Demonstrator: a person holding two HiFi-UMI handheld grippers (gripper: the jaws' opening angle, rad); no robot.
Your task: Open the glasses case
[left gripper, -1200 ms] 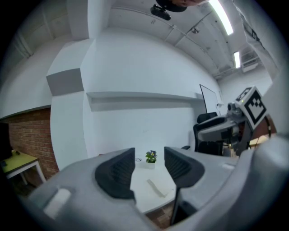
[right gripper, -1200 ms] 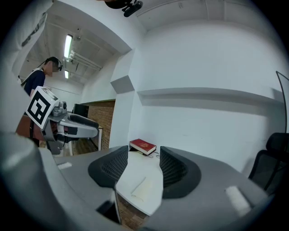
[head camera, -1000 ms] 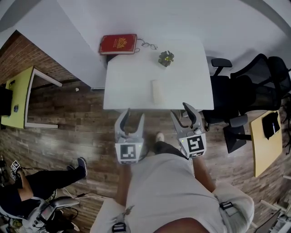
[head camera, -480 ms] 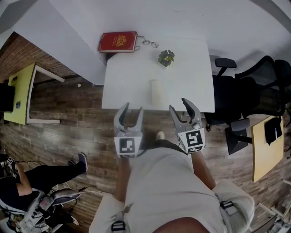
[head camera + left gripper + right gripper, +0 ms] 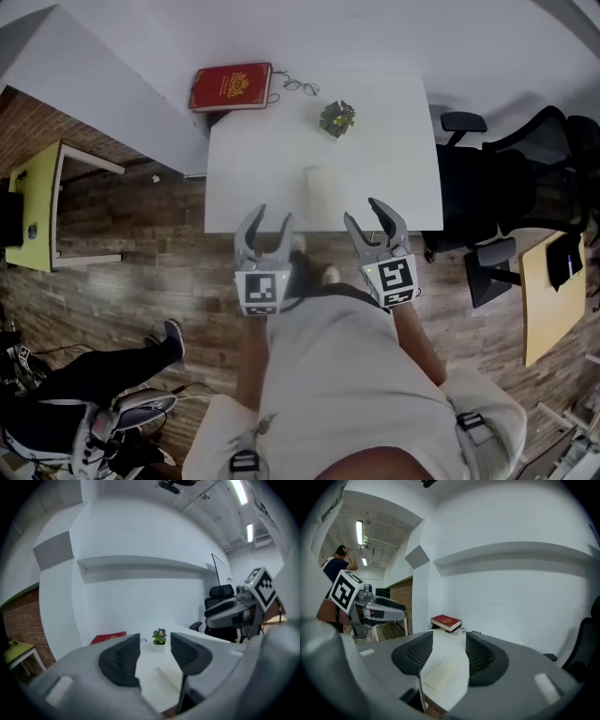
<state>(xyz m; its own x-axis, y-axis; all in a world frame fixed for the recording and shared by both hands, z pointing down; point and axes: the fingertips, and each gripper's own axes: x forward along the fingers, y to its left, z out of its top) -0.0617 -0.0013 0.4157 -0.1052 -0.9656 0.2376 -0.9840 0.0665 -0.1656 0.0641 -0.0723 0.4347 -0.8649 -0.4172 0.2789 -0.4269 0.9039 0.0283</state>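
As the cream glasses case lies shut on the white table, left gripper and right gripper hover nearby, jaws apart, empty.

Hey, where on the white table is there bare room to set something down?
Widest bare patch: the right half of the table, between the case, the plant and the right edge. A narrower strip runs left of the case to the left edge. The far left corner is crowded: book and glasses.
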